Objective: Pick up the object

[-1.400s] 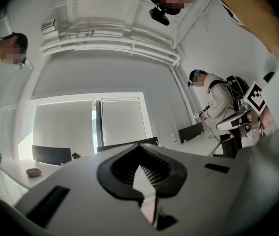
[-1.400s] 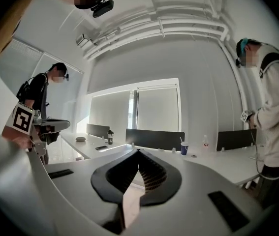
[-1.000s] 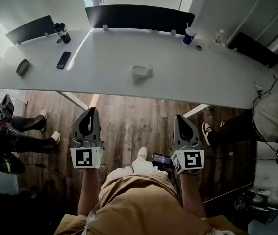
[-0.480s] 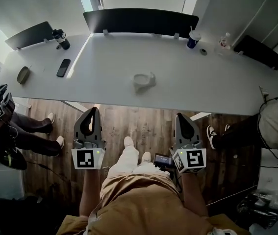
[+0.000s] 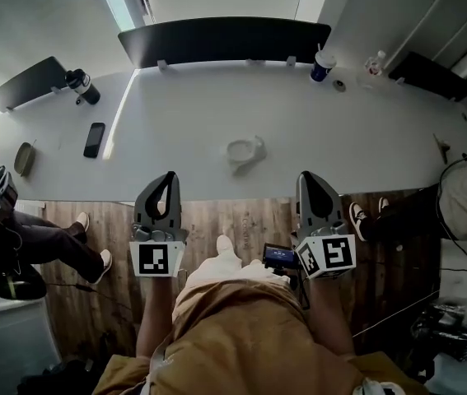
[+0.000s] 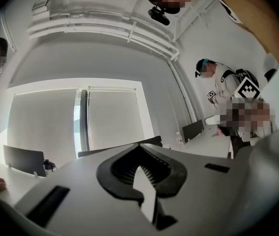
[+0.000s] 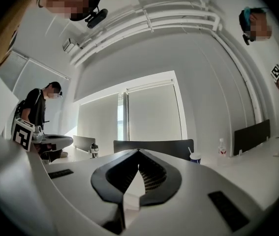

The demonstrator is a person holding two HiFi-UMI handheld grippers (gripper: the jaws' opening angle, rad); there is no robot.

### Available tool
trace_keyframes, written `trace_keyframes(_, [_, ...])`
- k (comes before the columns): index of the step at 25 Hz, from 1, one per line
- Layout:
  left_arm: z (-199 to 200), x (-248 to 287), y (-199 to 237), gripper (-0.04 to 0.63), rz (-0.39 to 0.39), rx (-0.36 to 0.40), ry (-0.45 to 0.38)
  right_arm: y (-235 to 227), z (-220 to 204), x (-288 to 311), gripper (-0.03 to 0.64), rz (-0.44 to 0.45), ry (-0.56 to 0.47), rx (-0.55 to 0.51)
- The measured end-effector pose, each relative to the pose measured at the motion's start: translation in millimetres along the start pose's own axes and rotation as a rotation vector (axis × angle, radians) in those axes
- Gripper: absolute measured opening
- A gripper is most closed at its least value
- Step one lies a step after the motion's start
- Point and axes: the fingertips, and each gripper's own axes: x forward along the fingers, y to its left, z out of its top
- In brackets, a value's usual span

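Observation:
A small white object [image 5: 245, 151] with a loop on its right side lies near the middle of the long white table [image 5: 184, 113]. Both grippers hang side by side at the table's near edge, short of the object. My left gripper [image 5: 166, 176] points up at the table's front edge, to the left of the object, jaws shut with nothing between them. My right gripper [image 5: 309, 175] is to the object's right, also shut and holding nothing. In the left gripper view [image 6: 140, 149] and the right gripper view [image 7: 139, 151] the jaw tips meet. The object is hidden in both.
On the table's left part lie a black phone [image 5: 94, 139], a dark bottle [image 5: 80, 85] and an olive item [image 5: 25, 158]. A cup [image 5: 322, 62] and a water bottle [image 5: 375, 62] stand at the far right. Black panels [image 5: 223, 38] line the far edge. People stand at both ends.
The person has stepped towards the table. Both grippers, still shut, now reach its near edge, closer to the white object.

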Motion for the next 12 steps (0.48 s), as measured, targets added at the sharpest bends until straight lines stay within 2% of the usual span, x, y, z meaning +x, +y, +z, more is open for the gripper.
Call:
trace_keyframes(2, [-6.5, 10.2, 5.9, 0.006, -0.036, -0.036, 0.004, 2.5, -6.5, 8.0, 0.008, -0.019, 0.009, 0.003])
trace_keyframes(6, [-13.0, 35.3, 12.4, 0.006, -0.077, -0.048, -0.02, 1.9, -23.2, 20.4, 0.008, -0.055, 0.054, 0.01])
trace_keyframes(12, [-33.0, 54.6, 19.8, 0.006, -0.105, -0.089, 0.022, 2.7, -23.4, 37.3, 0.008, -0.078, 0.06, -0.01])
